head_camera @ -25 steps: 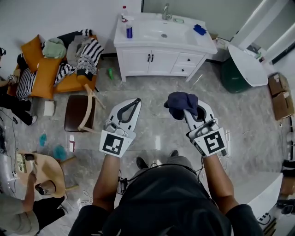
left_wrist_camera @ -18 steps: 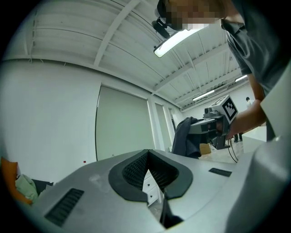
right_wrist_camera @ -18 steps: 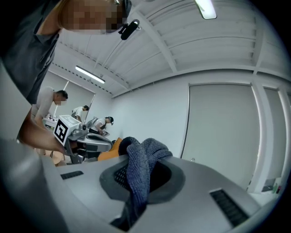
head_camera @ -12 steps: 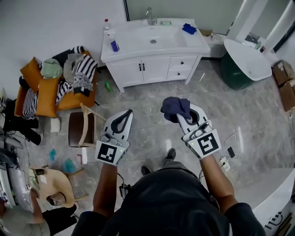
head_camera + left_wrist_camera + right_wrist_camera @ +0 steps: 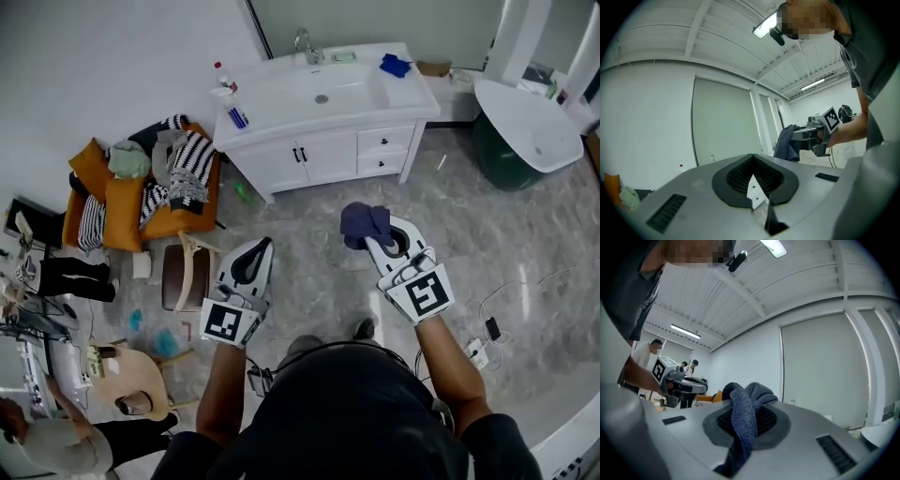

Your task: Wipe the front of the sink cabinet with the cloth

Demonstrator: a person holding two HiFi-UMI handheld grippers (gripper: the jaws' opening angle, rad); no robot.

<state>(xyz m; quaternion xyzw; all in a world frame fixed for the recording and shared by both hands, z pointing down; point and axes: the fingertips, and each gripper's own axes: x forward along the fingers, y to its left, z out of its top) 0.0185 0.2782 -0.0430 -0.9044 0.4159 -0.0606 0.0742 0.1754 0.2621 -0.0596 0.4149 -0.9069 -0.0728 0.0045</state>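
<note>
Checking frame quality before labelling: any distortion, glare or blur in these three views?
Head view: sharp, evenly lit, faint sheen on the floor. Left gripper view: heavy fisheye, dark corners, ceiling lamp blown out. Right gripper view: same fisheye and vignette; cloth sharp, weave visible.

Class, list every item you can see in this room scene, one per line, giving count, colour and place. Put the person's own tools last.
sink cabinet: one, white, straight ahead of the person
faucet: one, silver, at the cabinet's back edge
bright blue cloth: one, on the cabinet top, right end
bottle: one, clear with a red cap, on the cabinet top, left end
sofa: one, orange, left of the cabinet
striped clothes: a heap, black and white, on the sofa
stool: one, brown seat, in front of the sofa
dark blue cloth: one, held in the right tool
left tool: one, grey-white, shut, empty
right tool: one, grey-white, shut on the dark blue cloth
</note>
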